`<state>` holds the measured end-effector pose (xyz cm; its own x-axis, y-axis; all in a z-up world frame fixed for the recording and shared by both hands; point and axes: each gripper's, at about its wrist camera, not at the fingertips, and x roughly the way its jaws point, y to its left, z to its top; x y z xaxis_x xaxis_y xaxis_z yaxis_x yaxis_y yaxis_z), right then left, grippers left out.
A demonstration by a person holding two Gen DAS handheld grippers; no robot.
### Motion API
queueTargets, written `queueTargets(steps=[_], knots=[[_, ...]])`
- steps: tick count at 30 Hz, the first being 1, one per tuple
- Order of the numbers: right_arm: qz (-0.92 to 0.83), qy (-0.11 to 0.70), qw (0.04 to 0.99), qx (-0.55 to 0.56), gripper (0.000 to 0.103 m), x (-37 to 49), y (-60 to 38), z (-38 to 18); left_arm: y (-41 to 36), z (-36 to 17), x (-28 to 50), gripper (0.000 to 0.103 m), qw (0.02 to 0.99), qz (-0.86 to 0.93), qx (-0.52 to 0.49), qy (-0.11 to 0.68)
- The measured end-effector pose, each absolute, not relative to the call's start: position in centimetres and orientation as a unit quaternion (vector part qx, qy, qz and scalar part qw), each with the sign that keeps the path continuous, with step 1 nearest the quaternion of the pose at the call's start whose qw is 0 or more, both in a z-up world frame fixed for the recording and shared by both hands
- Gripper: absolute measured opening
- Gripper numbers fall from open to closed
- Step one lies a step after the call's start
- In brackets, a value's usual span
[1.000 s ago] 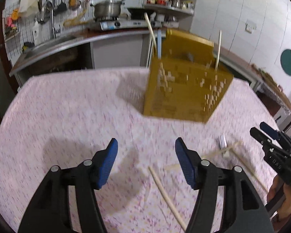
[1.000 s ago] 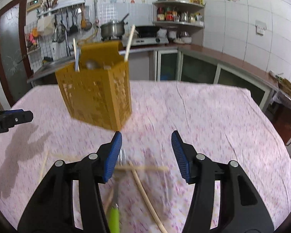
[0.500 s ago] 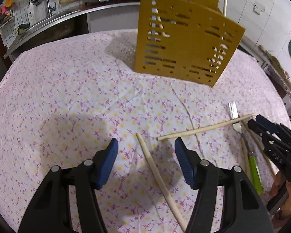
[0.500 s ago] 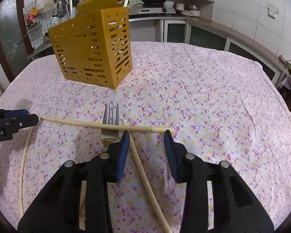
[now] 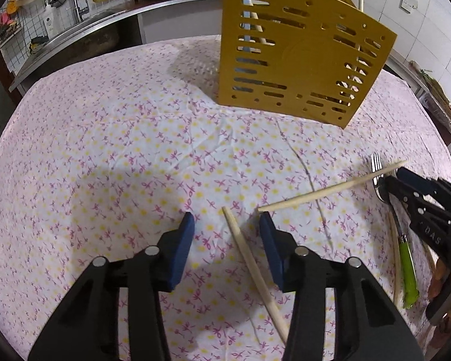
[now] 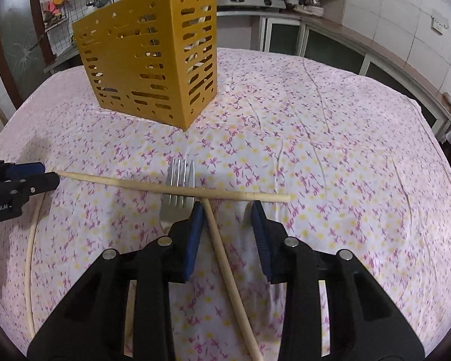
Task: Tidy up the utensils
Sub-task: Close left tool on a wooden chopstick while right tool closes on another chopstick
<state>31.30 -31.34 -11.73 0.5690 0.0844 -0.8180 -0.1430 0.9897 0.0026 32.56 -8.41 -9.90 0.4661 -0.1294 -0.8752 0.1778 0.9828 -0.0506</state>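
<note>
**Loose chopsticks and fork on the cloth, caddy standing beyond**

Item 1. Chopstick (image 5: 252, 266), pale wood, lying flat on the flowered tablecloth (image 5: 105, 156). Long axis runs near to far, leaning left at the far end. The left gripper (image 5: 224, 225) straddles its far tip; jaws part-open and closing, stick between the pads but not yet pinched.

Item 2. Second chopstick (image 6: 228, 273), same kind, long axis near-right to far-left. Its far end butts against a crossing chopstick. The right gripper (image 6: 225, 215) brackets it; jaws narrowly apart and closing, the left pad close beside the stick, no firm clamp visible.

Item 3. Crossing chopstick (image 6: 171, 188), lying left to right over the tines of the fork (image 6: 179, 186), its left end near the left gripper.

Item 4. Fork, metal head, green handle (image 5: 407, 270), tines pointing far toward the caddy.

Item 5. Yellow slotted utensil caddy (image 6: 147, 63), upright at the far side, already holding several sticks.

Handling, as judged: chopsticks light, stiff, smooth and round, apt to roll or pivot in the pads. Best pinched across the shaft a little back from the tip, lifting clear of the crossing stick.
</note>
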Motion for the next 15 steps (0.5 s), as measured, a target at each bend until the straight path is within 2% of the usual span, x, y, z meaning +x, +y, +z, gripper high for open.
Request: queueTargets(steps=[3, 4, 8, 11, 15], knots=[[0.074, 0.478, 0.874, -0.031, 0.027, 32.3, -31.2, -11.6, -8.5, -9.9, 33.4, 0.037, 0.855, -0.085, 0.034, 0.51], [0.077, 0.48, 0.873, -0.03, 0.021, 32.5, -31.2, -11.6, -8.5, -9.9, 33.4, 0.035, 0.856, -0.085, 0.033, 0.509], [0.08, 0.474, 0.877, -0.021, 0.008, 32.2, -31.5, -11.7, -8.2, -10.1, 33.8, 0.021, 0.857, -0.084, 0.03, 0.508], [0.076, 0.466, 0.882, -0.004, 0.006, 31.5, -32.2, -11.7, -7.9, -10.0, 34.0, 0.012, 0.857, -0.088, 0.03, 0.507], [0.073, 0.458, 0.886, 0.002, 0.006, 30.5, -32.6, -11.4, -8.4, -9.9, 34.0, 0.01, 0.86, -0.09, 0.043, 0.501]])
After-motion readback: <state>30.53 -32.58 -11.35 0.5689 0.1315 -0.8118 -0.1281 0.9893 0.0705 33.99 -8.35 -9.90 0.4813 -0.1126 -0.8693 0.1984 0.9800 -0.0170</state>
